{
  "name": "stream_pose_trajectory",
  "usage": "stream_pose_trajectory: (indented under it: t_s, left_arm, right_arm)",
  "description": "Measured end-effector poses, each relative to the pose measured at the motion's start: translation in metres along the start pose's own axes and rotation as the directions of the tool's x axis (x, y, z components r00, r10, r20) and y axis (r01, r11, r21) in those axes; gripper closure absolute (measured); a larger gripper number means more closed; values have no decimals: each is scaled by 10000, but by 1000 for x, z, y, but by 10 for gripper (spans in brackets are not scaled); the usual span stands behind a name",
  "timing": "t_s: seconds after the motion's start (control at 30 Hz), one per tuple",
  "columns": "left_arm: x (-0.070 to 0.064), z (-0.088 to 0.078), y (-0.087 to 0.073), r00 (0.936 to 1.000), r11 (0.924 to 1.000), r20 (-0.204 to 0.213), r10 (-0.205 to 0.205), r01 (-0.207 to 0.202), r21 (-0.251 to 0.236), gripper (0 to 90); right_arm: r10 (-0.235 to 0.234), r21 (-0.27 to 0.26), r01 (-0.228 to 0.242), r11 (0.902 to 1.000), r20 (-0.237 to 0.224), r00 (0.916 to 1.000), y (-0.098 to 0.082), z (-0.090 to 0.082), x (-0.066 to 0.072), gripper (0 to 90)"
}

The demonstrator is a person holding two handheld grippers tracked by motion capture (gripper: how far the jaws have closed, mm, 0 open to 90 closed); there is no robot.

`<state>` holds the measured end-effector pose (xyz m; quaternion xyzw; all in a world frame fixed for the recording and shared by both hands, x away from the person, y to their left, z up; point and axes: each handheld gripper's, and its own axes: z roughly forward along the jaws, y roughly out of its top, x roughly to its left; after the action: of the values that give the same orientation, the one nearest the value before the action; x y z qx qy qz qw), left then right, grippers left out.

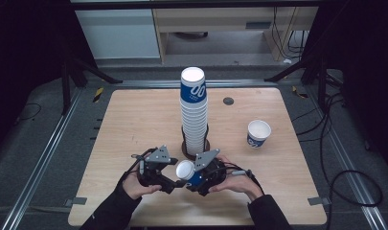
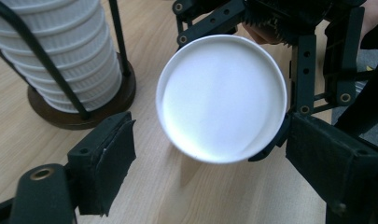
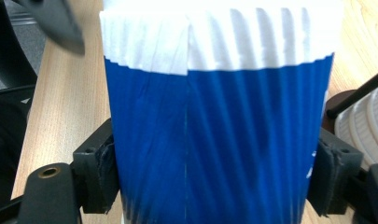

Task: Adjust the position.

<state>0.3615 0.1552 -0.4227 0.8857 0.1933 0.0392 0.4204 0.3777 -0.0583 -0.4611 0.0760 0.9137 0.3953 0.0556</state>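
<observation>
— Gripping a cup (image 1: 188, 173), that's the right claw (image 1: 191, 179): in its own view both pads press the blue ribbed sides, white band above.

— Where is that cup on the worktop (image 1: 134, 124)?

— Near the front edge, just in front of the stack (image 1: 194, 110) in its dark holder (image 1: 185, 149). It is tipped over, its bottom turned toward the left claw (image 1: 175, 184).

— And the left claw?

— Wide. In its view the cup's white round bottom (image 2: 222, 95) sits between and beyond the two pads, and neither pad touches it. The right claw's black links frame the cup behind.

— Is the cup off the worktop?

— Its shadow falls on the wood below it in the left view, so it looks lifted, but I cannot tell for sure.

— Anything else out there?

— One more cup (image 1: 258, 133) stands upright, mouth up, well off to the right of the stack. A small dark disc (image 1: 228, 101) sits in the wood near the far edge.
</observation>
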Motion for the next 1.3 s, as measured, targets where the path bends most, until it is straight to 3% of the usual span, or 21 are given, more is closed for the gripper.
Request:
stream_pose_trajectory:
  t_s: [0.53,0.9,1.13,1.3]
  left_arm:
    - [-3,13,1,9990,9997,451,-71,60,234,187]
    - [-3,14,0,9990,9995,405,-176,166,260,258]
    - [-2,12,0,9991,9995,335,-249,243,181,262]
    - [2,2,1,9989,9989,251,-399,405,-226,263]
  right_arm:
    - [-183,28,184,9998,-144,9997,4,6,5,205]
    - [-217,81,219,9997,-228,9995,4,7,6,198]
    - [-172,-165,169,9997,-168,9997,4,5,6,97]
    - [47,-365,-48,9993,-14,10000,4,-1,2,60]
